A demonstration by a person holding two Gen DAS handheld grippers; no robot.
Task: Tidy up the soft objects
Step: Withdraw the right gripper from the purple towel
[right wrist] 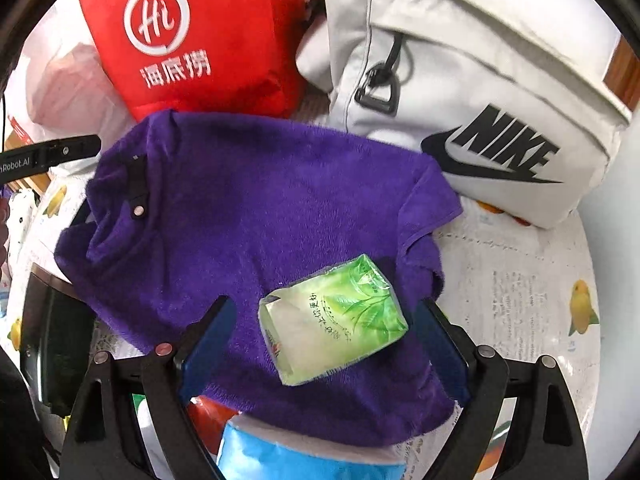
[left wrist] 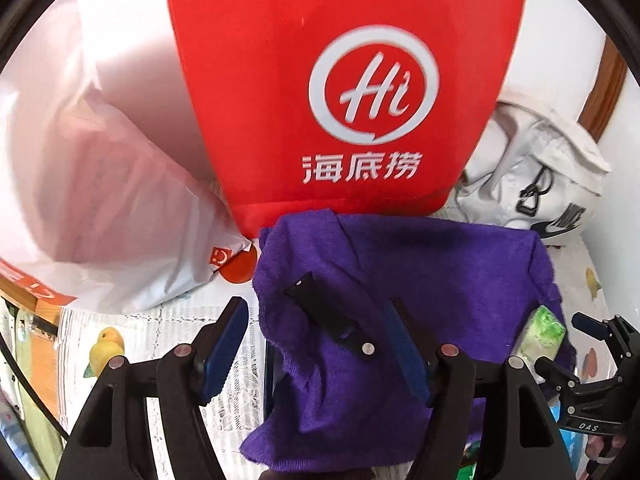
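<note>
A purple towel (right wrist: 260, 216) lies spread on the patterned tablecloth; it also shows in the left wrist view (left wrist: 420, 272). A green tissue pack (right wrist: 332, 320) rests on it, between the open fingers of my right gripper (right wrist: 326, 322), which do not touch it. The pack shows at the towel's right edge in the left wrist view (left wrist: 542, 334). My left gripper (left wrist: 320, 320) is open over the towel's left edge, its right finger over the cloth. A black strap with a snap (left wrist: 332, 320) lies on the towel.
A red Haidilao bag (left wrist: 340, 92) stands behind the towel, a white plastic bag (left wrist: 100, 200) to its left, a white Nike bag (right wrist: 480, 80) to its right. A blue pack (right wrist: 304, 460) and a black box (right wrist: 56, 344) sit near the front.
</note>
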